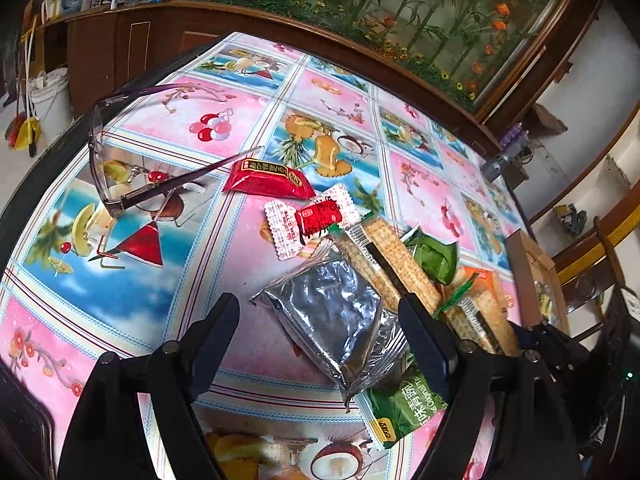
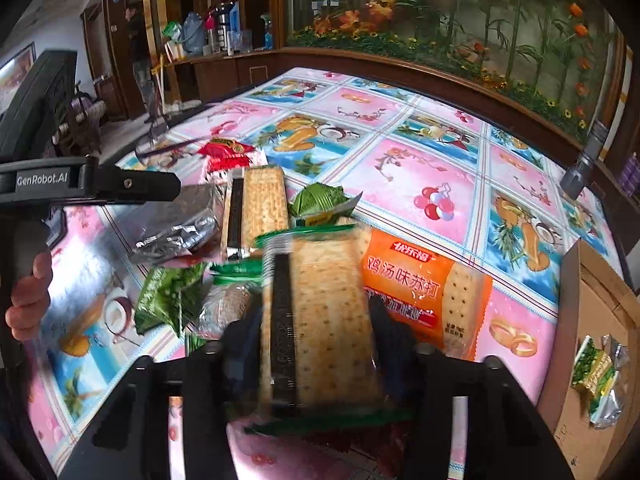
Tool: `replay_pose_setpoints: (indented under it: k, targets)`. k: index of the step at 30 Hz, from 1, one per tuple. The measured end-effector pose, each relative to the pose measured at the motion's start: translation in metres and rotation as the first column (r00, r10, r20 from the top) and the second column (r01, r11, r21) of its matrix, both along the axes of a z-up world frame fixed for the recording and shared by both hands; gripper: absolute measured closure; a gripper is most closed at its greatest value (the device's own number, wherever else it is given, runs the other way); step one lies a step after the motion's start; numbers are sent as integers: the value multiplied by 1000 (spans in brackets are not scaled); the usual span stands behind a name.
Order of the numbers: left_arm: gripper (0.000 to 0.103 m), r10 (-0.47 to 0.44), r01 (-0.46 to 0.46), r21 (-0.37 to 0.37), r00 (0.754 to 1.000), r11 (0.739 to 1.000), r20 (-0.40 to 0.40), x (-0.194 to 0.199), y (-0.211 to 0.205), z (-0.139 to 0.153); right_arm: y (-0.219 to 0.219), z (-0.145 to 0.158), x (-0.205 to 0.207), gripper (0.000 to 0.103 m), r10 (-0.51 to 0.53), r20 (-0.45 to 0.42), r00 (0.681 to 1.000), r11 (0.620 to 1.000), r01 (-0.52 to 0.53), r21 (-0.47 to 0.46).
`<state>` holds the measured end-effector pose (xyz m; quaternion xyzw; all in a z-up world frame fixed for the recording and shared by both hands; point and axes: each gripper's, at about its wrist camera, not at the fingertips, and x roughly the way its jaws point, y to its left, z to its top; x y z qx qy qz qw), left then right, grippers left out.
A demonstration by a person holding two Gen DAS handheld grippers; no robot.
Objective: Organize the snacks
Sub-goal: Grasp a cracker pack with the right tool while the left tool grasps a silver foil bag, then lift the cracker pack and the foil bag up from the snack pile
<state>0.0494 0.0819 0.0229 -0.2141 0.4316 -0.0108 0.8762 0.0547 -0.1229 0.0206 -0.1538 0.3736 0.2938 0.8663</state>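
Mid-frame, the right gripper (image 2: 320, 344) clamps a cracker pack (image 2: 320, 312), likely bound for the box (image 2: 592, 320) at right, while the left gripper (image 1: 320, 320) hangs spread over a foil pouch (image 1: 332, 312).

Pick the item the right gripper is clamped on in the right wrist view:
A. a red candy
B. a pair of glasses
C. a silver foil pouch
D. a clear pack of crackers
D: the right gripper squeezes the clear cracker pack between its fingers.

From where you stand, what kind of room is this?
Probably a home dining or living room: a table under a fruit-print tablecloth, a wooden cabinet cluttered with bottles, a large planted glass tank, and brooms beside a bucket.
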Motion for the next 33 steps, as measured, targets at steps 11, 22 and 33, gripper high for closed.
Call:
replay_pose_setpoints:
  k: [11, 22, 33]
  targets:
    - [22, 8, -1, 253, 1000, 967, -26, 19, -36, -5, -14, 8, 2, 52, -66, -40, 997, 994, 69, 80]
    - [16, 24, 1, 364, 998, 931, -63, 18, -32, -16, -13, 9, 0, 52, -54, -66, 996, 992, 61, 112]
    - [76, 17, -11, 336, 1000, 942, -15, 11, -33, -10, -18, 15, -1, 52, -63, -56, 996, 986, 71, 153]
